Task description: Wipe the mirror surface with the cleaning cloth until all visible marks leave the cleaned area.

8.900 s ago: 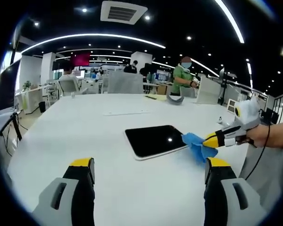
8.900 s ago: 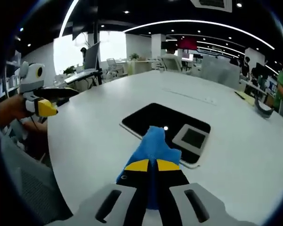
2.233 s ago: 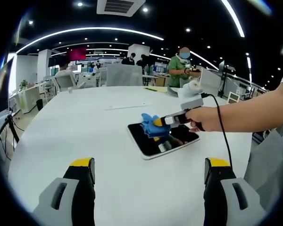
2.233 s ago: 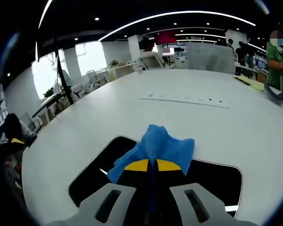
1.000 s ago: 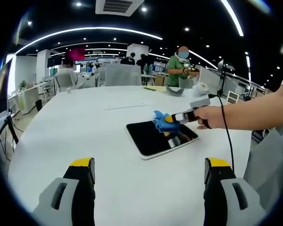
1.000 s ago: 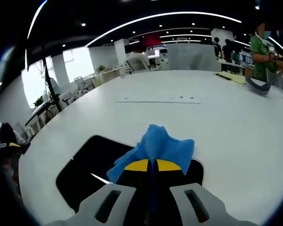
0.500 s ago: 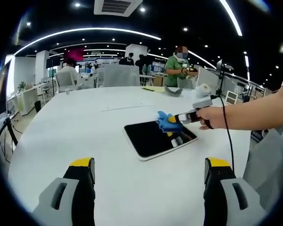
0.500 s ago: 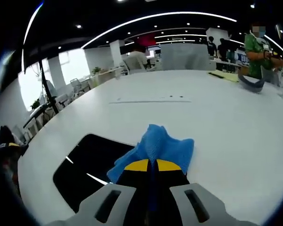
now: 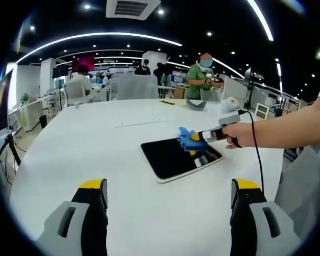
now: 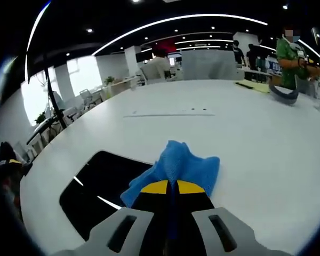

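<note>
A dark rectangular mirror (image 9: 178, 158) lies flat on a broad white bench (image 9: 74, 149), its glossy face carrying reflections of the ceiling lights. At the mirror's far right edge a blue cleaning cloth (image 9: 189, 138) is pressed to the glass, pinched fast between the closed jaws of the right tongs (image 9: 196, 137), which a person's hand (image 9: 240, 134) steers from the right. In the right gripper view the cloth (image 10: 177, 166) bunches up over the yellow-tipped right tongs (image 10: 168, 187), with the mirror (image 10: 104, 186) stretching away to the lower left. The left tongs (image 9: 169, 188) hang above the near bench, jaws spread wide and holding nothing. People stand at desks in the open office beyond.
</note>
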Demonstrator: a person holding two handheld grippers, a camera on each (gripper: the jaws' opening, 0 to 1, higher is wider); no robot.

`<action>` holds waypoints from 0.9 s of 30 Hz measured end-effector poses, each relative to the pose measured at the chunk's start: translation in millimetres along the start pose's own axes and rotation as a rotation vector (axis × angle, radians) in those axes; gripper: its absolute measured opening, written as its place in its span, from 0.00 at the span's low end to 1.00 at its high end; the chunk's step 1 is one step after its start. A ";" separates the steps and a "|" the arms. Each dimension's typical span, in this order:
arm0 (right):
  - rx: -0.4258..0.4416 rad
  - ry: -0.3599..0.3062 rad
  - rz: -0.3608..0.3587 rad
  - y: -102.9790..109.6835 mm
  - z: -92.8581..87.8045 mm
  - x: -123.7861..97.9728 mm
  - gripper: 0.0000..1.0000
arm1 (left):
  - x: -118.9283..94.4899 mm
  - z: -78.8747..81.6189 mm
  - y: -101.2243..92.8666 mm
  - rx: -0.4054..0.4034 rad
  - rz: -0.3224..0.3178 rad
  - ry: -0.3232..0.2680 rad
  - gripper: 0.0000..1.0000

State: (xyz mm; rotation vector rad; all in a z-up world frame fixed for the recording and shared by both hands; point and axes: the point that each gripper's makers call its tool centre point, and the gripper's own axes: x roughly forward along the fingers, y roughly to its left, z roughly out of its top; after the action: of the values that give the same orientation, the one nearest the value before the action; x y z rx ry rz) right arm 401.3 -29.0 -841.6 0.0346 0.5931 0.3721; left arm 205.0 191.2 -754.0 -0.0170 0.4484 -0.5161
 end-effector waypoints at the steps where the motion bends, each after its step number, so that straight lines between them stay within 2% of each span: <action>1: -0.001 0.001 0.000 0.0 -0.1 -0.2 0.00 | -0.3 -0.3 0.6 0.001 0.001 0.000 0.97; 27: -0.023 0.017 0.004 0.6 -15.2 -21.7 0.00 | -4.3 8.8 -9.9 0.017 -0.008 -0.022 0.97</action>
State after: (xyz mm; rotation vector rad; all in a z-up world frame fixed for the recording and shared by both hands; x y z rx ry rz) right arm 376.1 -37.2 -842.4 0.0105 0.6058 0.3830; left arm 200.7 183.7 -743.0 -0.0083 0.4229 -0.5275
